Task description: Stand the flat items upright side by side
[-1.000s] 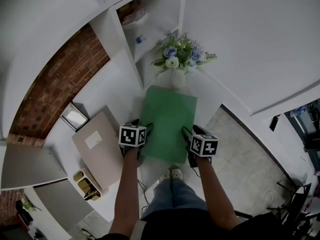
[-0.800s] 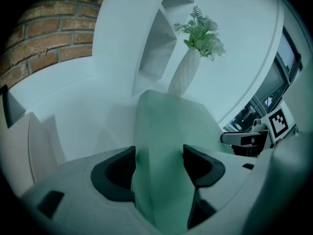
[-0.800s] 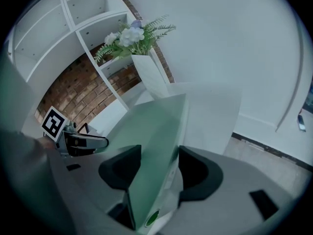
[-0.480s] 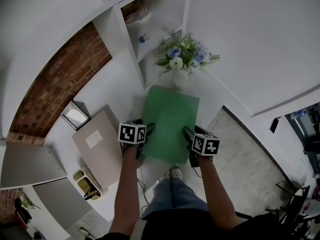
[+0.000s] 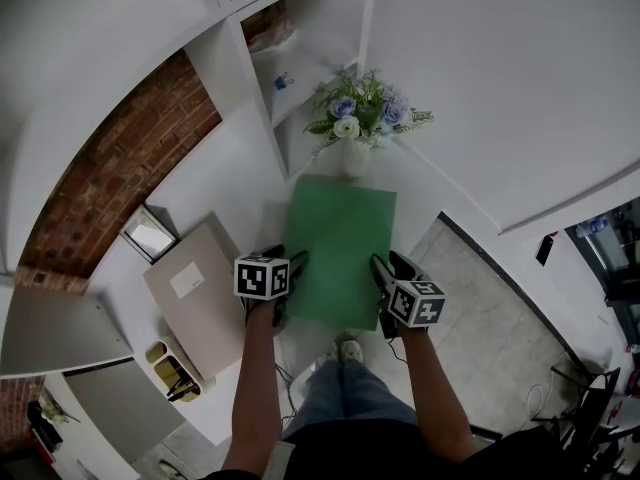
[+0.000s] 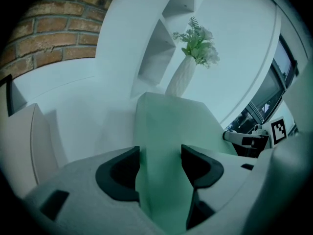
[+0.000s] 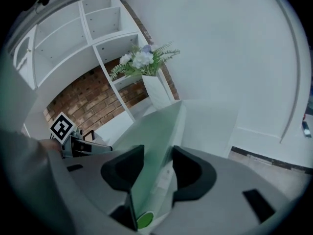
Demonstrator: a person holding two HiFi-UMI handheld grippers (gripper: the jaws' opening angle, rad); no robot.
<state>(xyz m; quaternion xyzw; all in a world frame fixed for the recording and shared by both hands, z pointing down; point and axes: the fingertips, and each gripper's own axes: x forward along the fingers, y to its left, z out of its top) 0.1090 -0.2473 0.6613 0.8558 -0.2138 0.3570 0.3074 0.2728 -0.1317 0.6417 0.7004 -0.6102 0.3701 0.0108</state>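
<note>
Clearly the green folder (image 5: 340, 243) is a light thing, thin and smooth-covered. I expect it to flex if taken at one corner only and to slide between the pads if the pinch is weak. It lies on the white desk (image 5: 235, 183), its far edge near the vase (image 5: 352, 156) and its near edge toward me. The best hold, I think, is the one I have: one claw on each side of that near edge, so the sheet stays flat as it tips up. My left claw (image 6: 160, 165) is closed to a narrow gap with the green cover filling it, both pads on it. My right claw (image 7: 157, 168) has just been closing. The folder's edge stands between its jaws, the cover against one pad and the paler underside against the other, so I read it as pinched. A beige folder (image 5: 195, 293) lies flat to the left, untouched.
</note>
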